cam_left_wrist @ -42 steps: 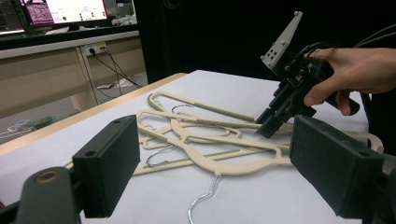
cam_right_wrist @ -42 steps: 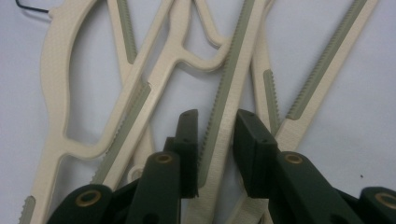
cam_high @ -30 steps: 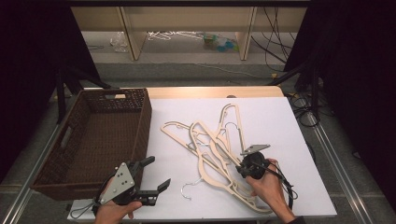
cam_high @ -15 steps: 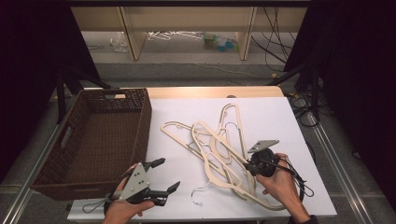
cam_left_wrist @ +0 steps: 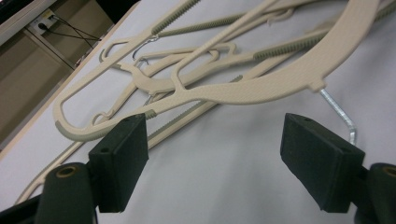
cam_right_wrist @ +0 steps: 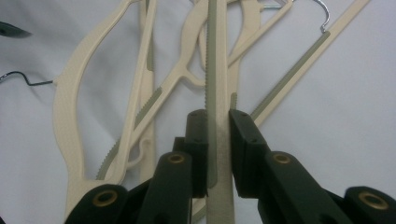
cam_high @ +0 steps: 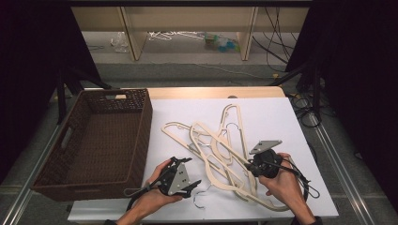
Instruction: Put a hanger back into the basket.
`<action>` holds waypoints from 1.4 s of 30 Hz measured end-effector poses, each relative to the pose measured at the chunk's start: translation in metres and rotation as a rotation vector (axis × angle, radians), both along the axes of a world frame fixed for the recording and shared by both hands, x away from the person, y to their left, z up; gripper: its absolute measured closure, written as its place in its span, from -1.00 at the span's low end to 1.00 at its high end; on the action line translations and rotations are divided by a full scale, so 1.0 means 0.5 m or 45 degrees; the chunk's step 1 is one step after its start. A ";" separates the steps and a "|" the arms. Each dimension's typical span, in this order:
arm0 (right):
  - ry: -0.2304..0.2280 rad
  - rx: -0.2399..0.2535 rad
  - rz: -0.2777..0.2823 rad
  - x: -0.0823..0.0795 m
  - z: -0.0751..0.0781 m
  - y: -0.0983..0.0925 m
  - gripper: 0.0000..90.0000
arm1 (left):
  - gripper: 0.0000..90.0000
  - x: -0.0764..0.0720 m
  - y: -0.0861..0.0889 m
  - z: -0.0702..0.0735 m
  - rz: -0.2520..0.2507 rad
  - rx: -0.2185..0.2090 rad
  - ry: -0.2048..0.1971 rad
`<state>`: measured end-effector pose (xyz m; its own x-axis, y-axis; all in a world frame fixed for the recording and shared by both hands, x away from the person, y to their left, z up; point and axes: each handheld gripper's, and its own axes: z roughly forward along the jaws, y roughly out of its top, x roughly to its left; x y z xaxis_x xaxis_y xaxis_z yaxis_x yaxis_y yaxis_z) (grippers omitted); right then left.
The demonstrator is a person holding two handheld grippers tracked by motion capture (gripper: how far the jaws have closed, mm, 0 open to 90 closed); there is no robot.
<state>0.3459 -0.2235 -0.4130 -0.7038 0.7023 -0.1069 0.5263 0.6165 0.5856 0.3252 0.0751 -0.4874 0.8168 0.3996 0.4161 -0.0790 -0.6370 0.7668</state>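
Fingers [cam_right_wrist: 243, 154] of the right gripper [cam_high: 256, 165] clamp a hanger's bar [cam_right_wrist: 218, 93] while the left gripper [cam_high: 190, 185], fingers apart and just closing on nothing, should square onto the hanger's neck [cam_left_wrist: 322, 84].

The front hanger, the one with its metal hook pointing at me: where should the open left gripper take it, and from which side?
Take the front hanger on its broad curved neck beside the metal hook. The neck there is wide, flat and free of the others. Bring the left gripper in low from the table's near edge, jaws astride the neck. The right gripper pinches a ribbed bar.
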 end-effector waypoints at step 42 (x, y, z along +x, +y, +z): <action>0.190 0.050 0.132 0.008 -0.026 -0.011 0.75 | 0.55 -0.049 -0.048 0.030 -0.543 0.332 -0.336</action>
